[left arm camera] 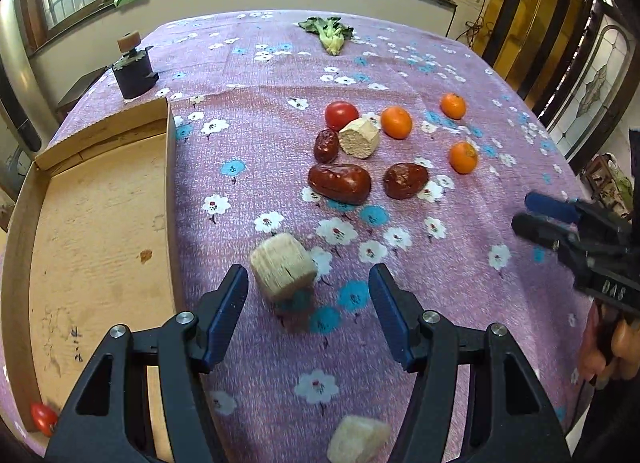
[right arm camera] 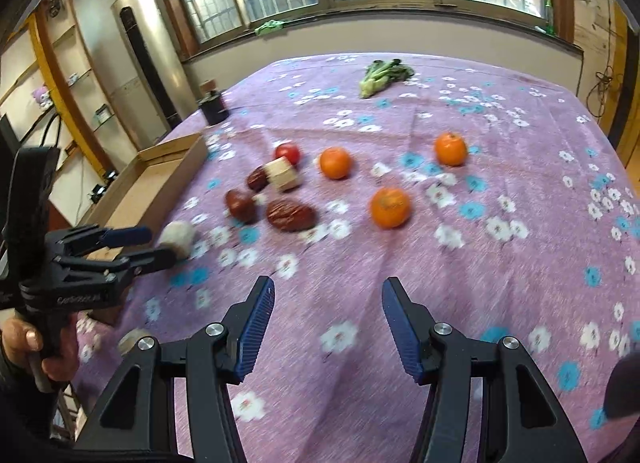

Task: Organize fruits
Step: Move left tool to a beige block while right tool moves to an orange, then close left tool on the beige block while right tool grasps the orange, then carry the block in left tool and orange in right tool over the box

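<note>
Three oranges (left arm camera: 396,122) (left arm camera: 453,105) (left arm camera: 463,157) lie on the purple flowered cloth (left arm camera: 440,263) of the surface, spread apart from one another toward the right of the fruit group. Beside them are three red dates: a large one (left arm camera: 339,183), a rounder one (left arm camera: 405,180) just to its right, and a smaller one (left arm camera: 326,146) behind it. One red tomato (left arm camera: 341,115) sits at the back of the cluster, touching a pale cut chunk (left arm camera: 359,138) that looks like a piece of sugarcane and also touches the small date. Two more such pale chunks lie nearer: one (left arm camera: 283,266) just ahead of the left tool (left arm camera: 308,283), between its fingers in the left wrist view, and another (left arm camera: 358,441) close under it at the bottom edge. A shallow cardboard tray (left arm camera: 171,183) stands at the left of the surface, and one small red fruit (left arm camera: 43,418) shows in its near corner. Farther back lie one bunch of leafy greens (left arm camera: 329,31) and a dark pot (left arm camera: 134,73) with a round knob on top. The left tool is spread wide with nothing pinched; the nearby pale chunk lies in its way to the dates. The right tool (right arm camera: 328,303) is likewise spread and empty, hovering over bare cloth with the oranges ahead of it.
</note>
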`<state>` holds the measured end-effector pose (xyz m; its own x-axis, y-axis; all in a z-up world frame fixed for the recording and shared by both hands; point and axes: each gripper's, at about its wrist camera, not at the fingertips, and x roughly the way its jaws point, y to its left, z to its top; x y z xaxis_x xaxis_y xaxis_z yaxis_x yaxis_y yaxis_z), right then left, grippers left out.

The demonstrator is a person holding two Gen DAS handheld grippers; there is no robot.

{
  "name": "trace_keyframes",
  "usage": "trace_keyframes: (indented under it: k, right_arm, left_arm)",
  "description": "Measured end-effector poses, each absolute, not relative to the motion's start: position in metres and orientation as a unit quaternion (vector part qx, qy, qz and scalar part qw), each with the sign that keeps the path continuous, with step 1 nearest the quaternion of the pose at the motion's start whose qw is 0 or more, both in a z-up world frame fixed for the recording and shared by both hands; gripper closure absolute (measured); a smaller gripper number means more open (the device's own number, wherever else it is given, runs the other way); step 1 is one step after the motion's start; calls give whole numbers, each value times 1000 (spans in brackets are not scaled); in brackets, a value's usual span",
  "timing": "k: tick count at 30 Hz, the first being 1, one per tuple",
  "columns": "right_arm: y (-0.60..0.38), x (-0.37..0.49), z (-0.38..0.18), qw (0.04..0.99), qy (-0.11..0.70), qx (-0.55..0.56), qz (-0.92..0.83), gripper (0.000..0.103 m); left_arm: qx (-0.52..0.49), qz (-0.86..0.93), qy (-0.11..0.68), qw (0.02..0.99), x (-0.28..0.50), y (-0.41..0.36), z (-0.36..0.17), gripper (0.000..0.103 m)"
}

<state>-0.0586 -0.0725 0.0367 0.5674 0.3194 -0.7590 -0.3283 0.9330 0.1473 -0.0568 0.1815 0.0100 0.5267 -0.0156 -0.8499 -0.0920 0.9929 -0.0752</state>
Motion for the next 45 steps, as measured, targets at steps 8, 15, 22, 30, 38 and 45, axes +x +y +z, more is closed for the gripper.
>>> trace_keyframes:
  k: [8, 15, 22, 30, 38, 45]
  right_arm:
    - [-78, -10, 28, 892, 427, -11, 148, 46]
    - [-74, 25, 11, 890, 438, -29, 119, 57]
    - [-66, 22, 5, 888, 441, -35, 125, 71]
    - [-61, -16, 28, 888, 428, 14, 168, 71]
    - [-34, -56, 48, 885, 412, 35, 215, 72]
    - [-2, -82, 58, 880, 402, 27, 250, 72]
  left_arm:
    - [-43, 38, 504, 862, -39, 186, -6, 41]
    - [-23, 36, 510, 859, -33, 180, -17, 50]
    - [-29, 22, 500, 866, -37, 183, -13, 66]
    - [-37, 15, 482, 875, -52, 180, 3, 66]
    - [-41, 14, 463, 885, -75, 184, 23, 66]
    - [-46, 26, 452, 890, -98, 199, 32, 66]
